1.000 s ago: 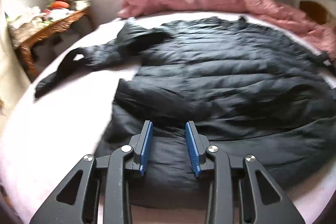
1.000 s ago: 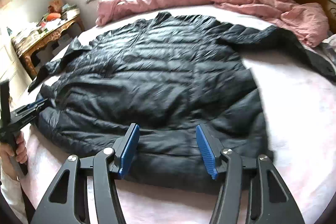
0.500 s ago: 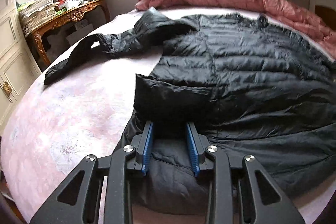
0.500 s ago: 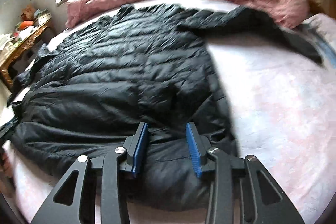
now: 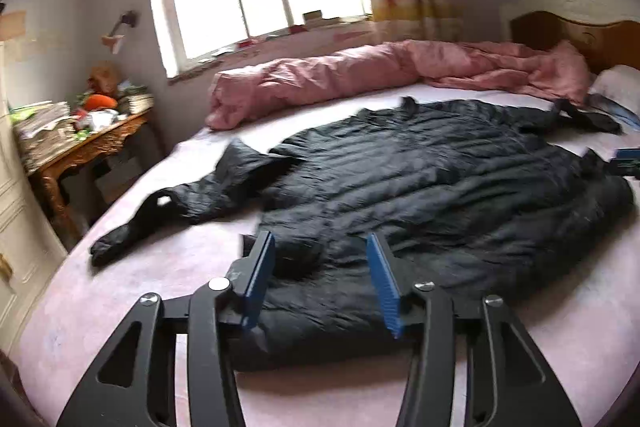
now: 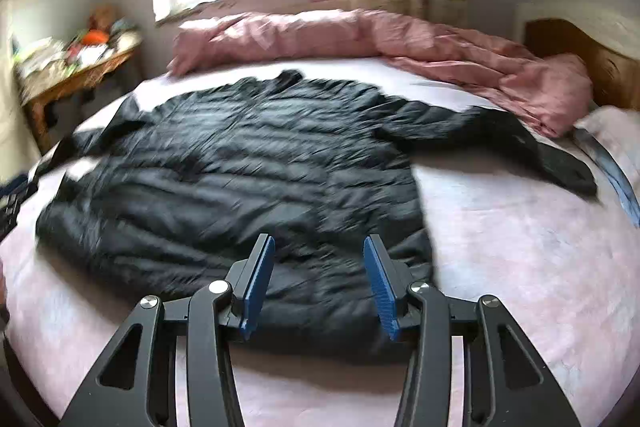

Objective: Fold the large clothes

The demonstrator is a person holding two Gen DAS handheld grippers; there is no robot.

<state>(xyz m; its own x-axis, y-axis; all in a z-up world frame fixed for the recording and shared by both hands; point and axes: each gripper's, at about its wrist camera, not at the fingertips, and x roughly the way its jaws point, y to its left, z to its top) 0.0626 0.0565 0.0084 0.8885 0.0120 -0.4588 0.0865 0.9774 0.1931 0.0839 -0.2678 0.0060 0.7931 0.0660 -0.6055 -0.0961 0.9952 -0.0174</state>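
Observation:
A large black quilted jacket (image 5: 440, 195) lies spread flat on the pink bed sheet (image 5: 160, 275), collar toward the window, one sleeve (image 5: 168, 207) stretched to the left. My left gripper (image 5: 320, 237) hovers over the hem's left corner with its jaws opening; the fabric lies below the blue pads (image 5: 260, 275), not pinched. In the right wrist view the jacket (image 6: 260, 171) fills the middle and its other sleeve (image 6: 520, 143) runs right. My right gripper (image 6: 319, 239) hangs over the hem's right part, its jaws opening, and nothing is pressed between them.
A rumpled pink duvet (image 5: 380, 71) lies along the far side of the bed under the window. A carved wooden side table (image 5: 80, 151) piled with papers stands at the left. A wooden headboard (image 5: 580, 35) and a pillow (image 5: 616, 87) are at the right.
Half a second ago both grippers were narrow on the jacket's hem. Now their jaws stand wider, both have lifted and pulled back, and the hem lies on the sheet.

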